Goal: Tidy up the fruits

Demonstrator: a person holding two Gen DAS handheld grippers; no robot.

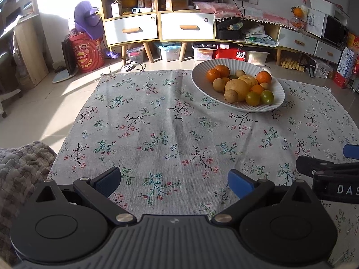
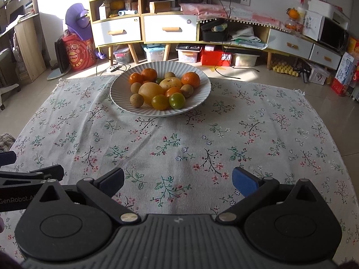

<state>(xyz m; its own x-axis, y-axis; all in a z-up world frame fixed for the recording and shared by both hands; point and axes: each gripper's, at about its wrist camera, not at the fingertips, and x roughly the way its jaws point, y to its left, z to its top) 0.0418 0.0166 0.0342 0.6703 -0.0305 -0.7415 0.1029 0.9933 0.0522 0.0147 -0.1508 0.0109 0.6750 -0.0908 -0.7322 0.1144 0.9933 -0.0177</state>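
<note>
The fruits, oranges, yellow and green rounds and small brown ones, are heaped in a white ribbed bowl set near the far edge of the bench, on a floral cloth. The left gripper and the right gripper are held side by side over the near edge, well apart from the bowl. Both sets of fingers are spread wide, with nothing gripped between them.
</note>
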